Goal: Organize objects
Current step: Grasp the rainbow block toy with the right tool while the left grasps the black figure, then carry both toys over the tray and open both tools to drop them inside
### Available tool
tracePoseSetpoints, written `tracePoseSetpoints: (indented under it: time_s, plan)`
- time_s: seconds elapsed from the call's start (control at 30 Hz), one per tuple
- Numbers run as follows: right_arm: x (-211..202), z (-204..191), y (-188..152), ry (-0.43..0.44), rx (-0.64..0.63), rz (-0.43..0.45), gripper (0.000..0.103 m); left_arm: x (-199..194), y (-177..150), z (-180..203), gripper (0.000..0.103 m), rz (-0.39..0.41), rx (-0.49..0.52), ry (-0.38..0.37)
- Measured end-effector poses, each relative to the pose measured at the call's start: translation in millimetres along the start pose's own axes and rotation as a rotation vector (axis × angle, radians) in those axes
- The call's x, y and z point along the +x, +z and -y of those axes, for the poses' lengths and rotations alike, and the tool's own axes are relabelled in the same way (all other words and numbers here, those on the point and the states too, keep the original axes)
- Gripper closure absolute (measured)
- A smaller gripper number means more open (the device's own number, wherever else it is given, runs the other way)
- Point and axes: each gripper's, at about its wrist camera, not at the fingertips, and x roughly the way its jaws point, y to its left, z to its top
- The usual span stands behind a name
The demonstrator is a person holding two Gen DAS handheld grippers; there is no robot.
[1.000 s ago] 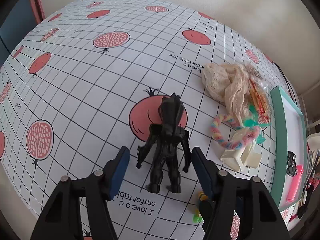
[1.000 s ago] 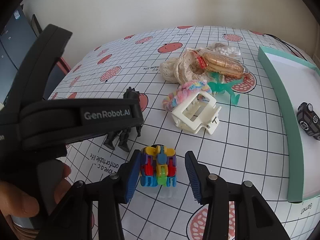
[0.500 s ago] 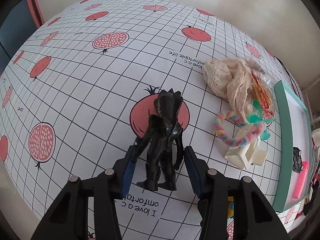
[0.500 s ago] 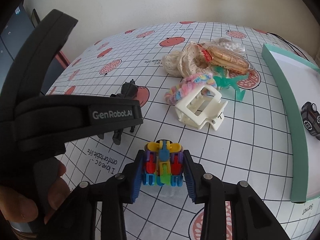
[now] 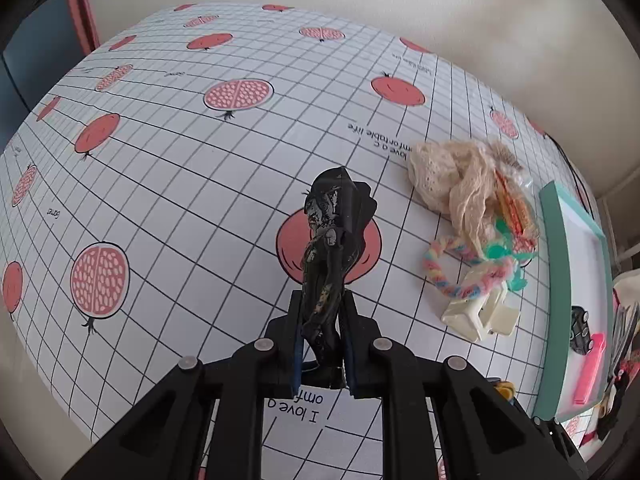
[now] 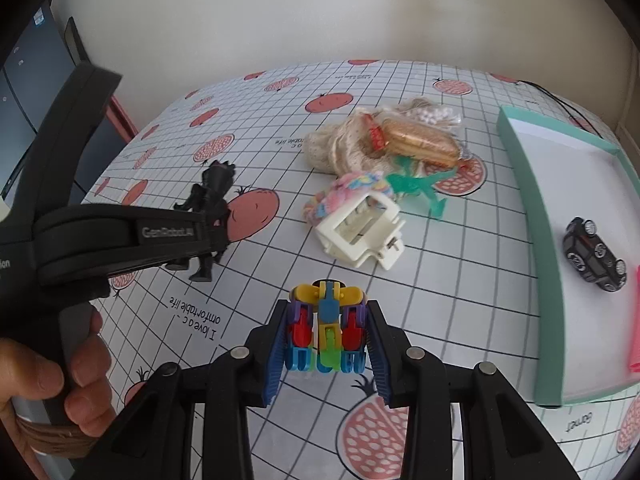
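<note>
Standing between the left gripper point(image 5: 322, 344) pads: black figure point(image 5: 332, 248).

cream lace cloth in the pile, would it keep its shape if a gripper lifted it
Probably not: the cream lace cloth lies crumpled in soft folds, so it would likely droop. The snack packet rests on it and may slide off.

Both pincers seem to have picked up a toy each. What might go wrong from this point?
The black figure is pinched low, around its legs, by the left gripper, so its tall top could swing or twist loose. The block toy in the right gripper is made of snapped-together pieces that might shift under the squeeze. The green tray has a raised rim, which a toy carried low could clip.
</note>
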Motion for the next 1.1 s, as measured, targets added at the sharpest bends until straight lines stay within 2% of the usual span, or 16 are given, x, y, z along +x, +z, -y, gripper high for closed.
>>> tracePoseSetpoints:
  time_s: [0.2,0.4,0.83,1.1]
  plan:
    - [-22.7,12.9,2.8,-0.043,-0.006,0.035,0.064,-21.2,2.5,-5.8,0.086,0.083,-0.037,-0.027]
    - [-44.0,43.9,4.7,-0.106,0.033,0.061,0.064,-32.0,7.5,-4.3,0.086,0.144,-0.084,-0.077]
    - [-77.7,103.5,0.2,-0.212,0.098,0.078,0.064,-43.7,-3.0,34.6,0.086,0.177,-0.024,-0.123]
    - [-90.6,134.4,-5.8,-0.26,0.141,0.073,0.064,-48.9,-14.6,70.5,0.086,0.173,0.028,-0.184]
